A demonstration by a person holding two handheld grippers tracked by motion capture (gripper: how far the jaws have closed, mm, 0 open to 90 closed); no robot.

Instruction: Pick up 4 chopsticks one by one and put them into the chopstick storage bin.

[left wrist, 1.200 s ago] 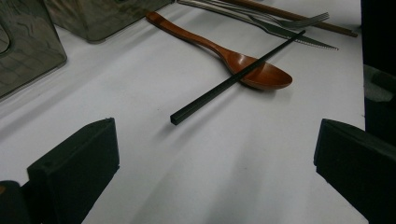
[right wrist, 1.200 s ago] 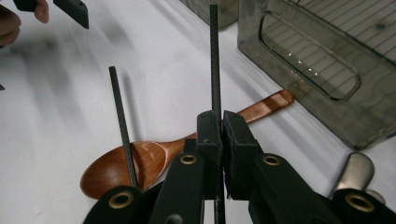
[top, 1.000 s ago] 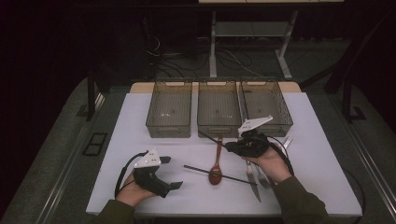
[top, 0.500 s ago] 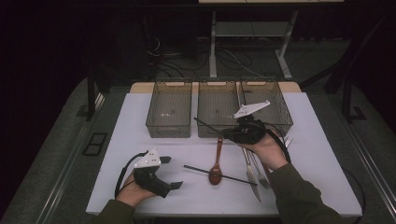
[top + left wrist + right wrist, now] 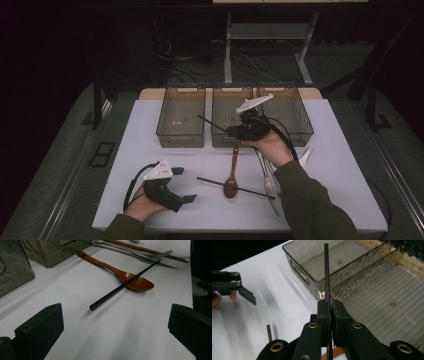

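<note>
Black stick: I have a black chopstick (image 5: 326, 272) pinched in the right gripper (image 5: 330, 308); its jaws are closed tight on it, and it runs straight out from between them.
Where it is: in the high view the held chopstick (image 5: 212, 123) is up off the table, its free end slanting toward the gap between the left bin (image 5: 181, 119) and the middle bin (image 5: 226, 111).
Right hand: my right hand (image 5: 271, 146) is lifted above the near edge of the middle bin, forearm coming in from the lower right, with the right gripper (image 5: 233, 132) pointing left and a little away from me.
Left hand: my left hand (image 5: 141, 206) rests low at the near left of the white table (image 5: 150, 145), the left gripper (image 5: 185, 186) aimed right, toward the cutlery.
Left jaws: wide apart with nothing between them (bare table shows between the two pads in the left gripper view).
On the table: a second chopstick (image 5: 122, 285) lies across the bowl of a wooden spoon (image 5: 117, 271); beyond them lie a fork (image 5: 140, 252) and a knife (image 5: 160, 263), just beside each other.
Bins: three clear bins stand in a row at the far side; the right bin (image 5: 292, 112) is behind my raised hand.
Not clear: whether the chopstick tip touches a bin rim, I cannot tell.
</note>
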